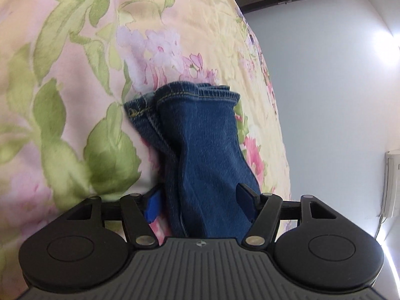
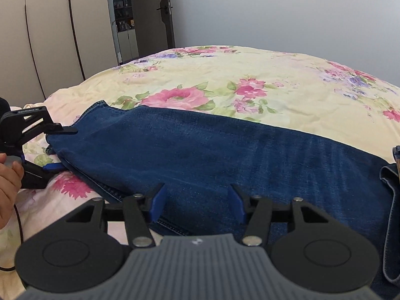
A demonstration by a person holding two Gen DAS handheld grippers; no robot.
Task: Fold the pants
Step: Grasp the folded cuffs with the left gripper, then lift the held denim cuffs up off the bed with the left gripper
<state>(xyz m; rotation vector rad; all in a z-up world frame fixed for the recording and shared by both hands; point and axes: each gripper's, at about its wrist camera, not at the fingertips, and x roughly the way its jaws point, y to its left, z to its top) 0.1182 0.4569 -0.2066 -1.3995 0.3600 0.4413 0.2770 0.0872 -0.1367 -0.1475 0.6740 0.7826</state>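
Low in the right wrist view, the right gripper (image 2: 196, 203) hangs over the jeans (image 2: 212, 150) with its jaws apart, nothing between them; the blue pads sit just above the denim near its lower seam. The jeans lie flat across the bed (image 2: 250, 75), running from the left edge to the right edge of that frame, legs stacked one on the other.

At the far left of the same view, the left gripper (image 2: 53, 147) has its jaws either side of the cuff end. Its own camera shows both cuffs (image 1: 197, 95) bunched between the fingers, which are wide and look not to be pinching yet, though I cannot tell for sure.

This looks like the start of the lengthwise fold: hem end to be carried over towards the waist at the right edge. Next, I judge, the left gripper must clamp both cuff layers together and lift, while the right pins or grabs the middle.

Beyond the bed stand a wardrobe (image 2: 50, 37) and a door (image 2: 166, 10), upper left.
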